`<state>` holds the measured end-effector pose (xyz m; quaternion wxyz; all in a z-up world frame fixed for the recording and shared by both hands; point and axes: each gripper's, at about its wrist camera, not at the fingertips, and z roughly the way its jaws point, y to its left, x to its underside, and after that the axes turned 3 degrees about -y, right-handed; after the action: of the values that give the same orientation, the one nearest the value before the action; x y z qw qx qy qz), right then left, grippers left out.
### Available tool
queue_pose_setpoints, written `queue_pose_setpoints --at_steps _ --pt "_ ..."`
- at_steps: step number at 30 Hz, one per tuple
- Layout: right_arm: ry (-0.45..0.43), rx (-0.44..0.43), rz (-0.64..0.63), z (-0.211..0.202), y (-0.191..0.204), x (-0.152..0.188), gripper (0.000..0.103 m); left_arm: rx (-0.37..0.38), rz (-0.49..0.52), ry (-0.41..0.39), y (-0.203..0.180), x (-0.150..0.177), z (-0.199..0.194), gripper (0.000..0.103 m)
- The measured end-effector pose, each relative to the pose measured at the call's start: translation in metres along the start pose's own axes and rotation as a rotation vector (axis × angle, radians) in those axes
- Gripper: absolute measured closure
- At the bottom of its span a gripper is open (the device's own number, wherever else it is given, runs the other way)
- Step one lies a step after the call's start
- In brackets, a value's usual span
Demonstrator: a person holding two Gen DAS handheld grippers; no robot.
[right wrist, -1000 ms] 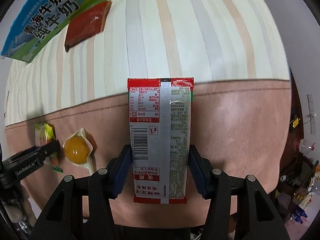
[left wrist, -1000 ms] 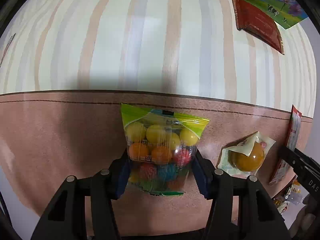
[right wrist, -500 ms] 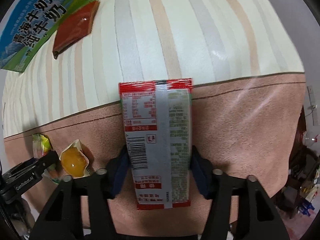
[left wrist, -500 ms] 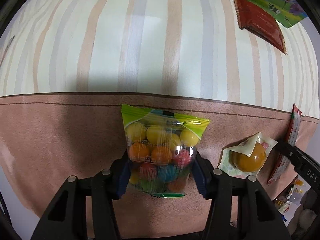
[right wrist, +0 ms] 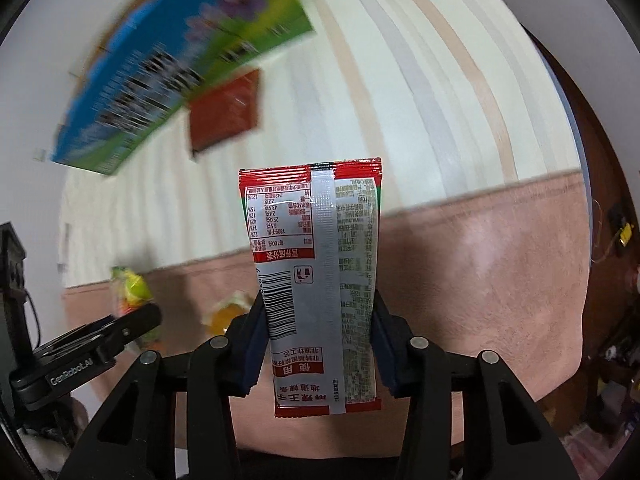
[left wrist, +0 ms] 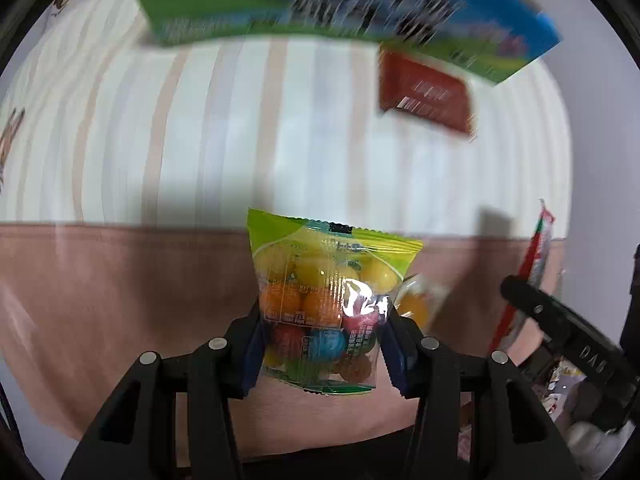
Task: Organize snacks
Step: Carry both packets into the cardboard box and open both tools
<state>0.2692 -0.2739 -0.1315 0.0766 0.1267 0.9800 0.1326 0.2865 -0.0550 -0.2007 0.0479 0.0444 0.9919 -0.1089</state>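
Both jaws are closing: left gripper (left wrist: pixel 320 354) pinches the candy bag (left wrist: pixel 324 300), right gripper (right wrist: pixel 318 354) the red packet (right wrist: pixel 316 280).

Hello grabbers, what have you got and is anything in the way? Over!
Left hand-held gripper closing on candy ball bag. Right hand-held gripper closing on red snack packet. Nothing blocking; milk carton far off.

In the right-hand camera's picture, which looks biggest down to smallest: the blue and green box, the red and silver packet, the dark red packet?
As they appear:
1. blue and green box
2. red and silver packet, though it is close to the camera, so its real size is unsure
3. dark red packet
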Motion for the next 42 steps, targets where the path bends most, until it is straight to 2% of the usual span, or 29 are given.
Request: queue_pose_setpoints --at_steps 5,12,18,22,26,30,34,35,36,37,39,41,42 --pt "-0.059 -0.073 -0.045 -0.038 0.023 -0.026 0.055 0.078 0.017 -0.077 -0.02 -0.029 -0.044 0.056" --pt "-0.134 -0.149 -0.096 -0.078 0.05 -0.091 0.055 0.152 0.063 -0.194 -0.042 -0.095 -0.108 0.056" --pt "-0.22 -0.155 -0.169 -0.103 0.093 -0.161 0.055 0.133 0.092 -0.268 -0.041 -0.163 -0.134 0.056" --pt "-0.254 -0.097 -0.219 -0.104 0.112 -0.214 0.055 0.064 0.108 -0.271 -0.037 -0.211 -0.126 0.056" --pt "-0.241 -0.016 -0.242 -0.084 0.121 -0.257 0.055 0.0 0.097 -0.196 -0.022 -0.257 -0.097 0.055" --pt "-0.193 0.046 -0.234 -0.049 0.12 -0.285 0.055 -0.075 0.089 -0.131 -0.006 -0.281 -0.064 0.055" --pt "-0.107 0.077 -0.209 -0.011 0.109 -0.296 0.053 -0.084 0.066 -0.042 0.009 -0.29 -0.03 0.055" --pt "-0.089 0.086 -0.203 -0.001 0.107 -0.299 0.046 -0.083 0.053 -0.02 0.012 -0.291 -0.022 0.055" --pt "-0.068 0.096 -0.193 0.006 0.103 -0.301 0.032 -0.082 0.029 0.004 0.017 -0.291 -0.014 0.054" --pt "-0.068 0.101 -0.192 0.008 0.101 -0.298 0.027 -0.075 0.024 0.01 0.019 -0.291 -0.01 0.05" --pt "-0.068 0.104 -0.201 0.008 0.102 -0.297 0.026 -0.074 0.026 -0.005 0.021 -0.289 -0.006 0.033" --pt "-0.057 0.105 -0.207 0.013 0.103 -0.296 0.022 -0.062 0.03 -0.015 0.023 -0.288 -0.005 0.025" --pt "-0.057 0.103 -0.208 0.014 0.104 -0.296 0.02 -0.064 0.023 -0.026 0.024 -0.288 -0.006 0.025"
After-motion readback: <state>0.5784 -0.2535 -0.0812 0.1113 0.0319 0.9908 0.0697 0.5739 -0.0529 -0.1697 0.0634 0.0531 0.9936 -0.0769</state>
